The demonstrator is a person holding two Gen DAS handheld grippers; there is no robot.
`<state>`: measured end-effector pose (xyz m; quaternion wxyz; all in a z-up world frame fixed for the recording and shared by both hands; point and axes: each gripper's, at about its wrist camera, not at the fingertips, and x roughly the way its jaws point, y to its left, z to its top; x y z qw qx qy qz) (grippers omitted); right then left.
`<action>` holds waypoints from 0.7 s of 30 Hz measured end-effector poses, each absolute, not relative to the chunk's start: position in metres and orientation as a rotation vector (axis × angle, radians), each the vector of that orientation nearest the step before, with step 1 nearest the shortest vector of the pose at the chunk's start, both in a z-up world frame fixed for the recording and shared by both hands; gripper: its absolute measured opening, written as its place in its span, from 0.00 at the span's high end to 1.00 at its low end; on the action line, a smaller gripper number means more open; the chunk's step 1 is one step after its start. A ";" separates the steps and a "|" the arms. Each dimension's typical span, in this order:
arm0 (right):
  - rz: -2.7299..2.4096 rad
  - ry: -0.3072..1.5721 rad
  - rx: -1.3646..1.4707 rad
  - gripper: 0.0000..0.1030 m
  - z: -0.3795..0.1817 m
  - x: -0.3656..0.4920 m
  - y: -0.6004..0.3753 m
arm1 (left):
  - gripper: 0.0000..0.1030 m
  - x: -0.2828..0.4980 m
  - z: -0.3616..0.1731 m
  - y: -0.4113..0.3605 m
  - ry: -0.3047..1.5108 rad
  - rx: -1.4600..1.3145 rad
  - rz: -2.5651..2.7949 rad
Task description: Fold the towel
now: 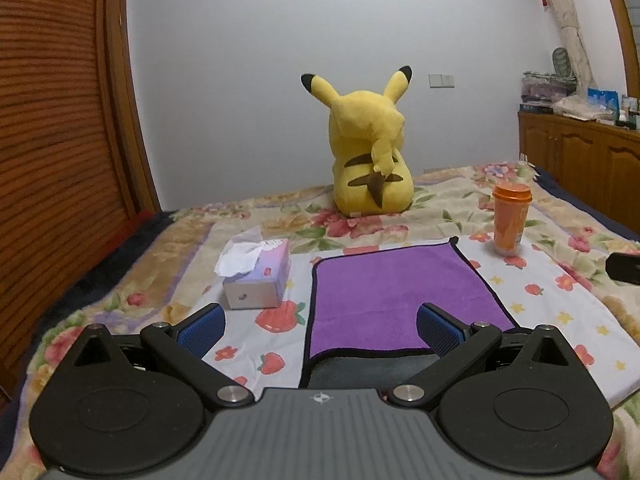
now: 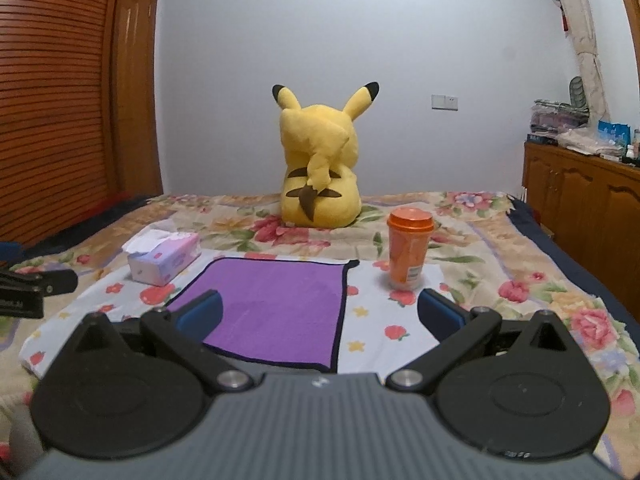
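A purple towel (image 1: 396,292) with a dark border lies flat on the flowered bedspread; in the left wrist view its near end shows a grey underside (image 1: 368,372). It also shows in the right wrist view (image 2: 276,304). My left gripper (image 1: 320,326) is open and empty, just above the towel's near left part. My right gripper (image 2: 320,312) is open and empty, over the towel's near right edge. Each gripper shows at the edge of the other's view, the right one (image 1: 624,268) and the left one (image 2: 36,286).
A tissue box (image 1: 256,276) stands left of the towel. An orange lidded cup (image 1: 510,216) stands at its far right. A yellow plush toy (image 1: 370,152) sits behind. A wooden wardrobe (image 1: 52,140) is left, a wooden cabinet (image 1: 580,160) right.
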<state>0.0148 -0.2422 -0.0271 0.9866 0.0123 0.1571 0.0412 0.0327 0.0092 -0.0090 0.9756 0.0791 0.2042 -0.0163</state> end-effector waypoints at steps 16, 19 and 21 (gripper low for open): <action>0.120 0.370 -0.019 0.01 -0.031 0.046 -0.233 | 0.00 0.075 -0.010 0.021 0.453 0.144 -0.038; 0.133 0.380 -0.023 0.01 -0.033 0.053 -0.232 | 0.00 0.084 -0.012 0.024 0.463 0.145 -0.044; 0.141 0.389 -0.027 0.01 -0.034 0.059 -0.232 | 0.00 0.090 -0.014 0.026 0.468 0.150 -0.045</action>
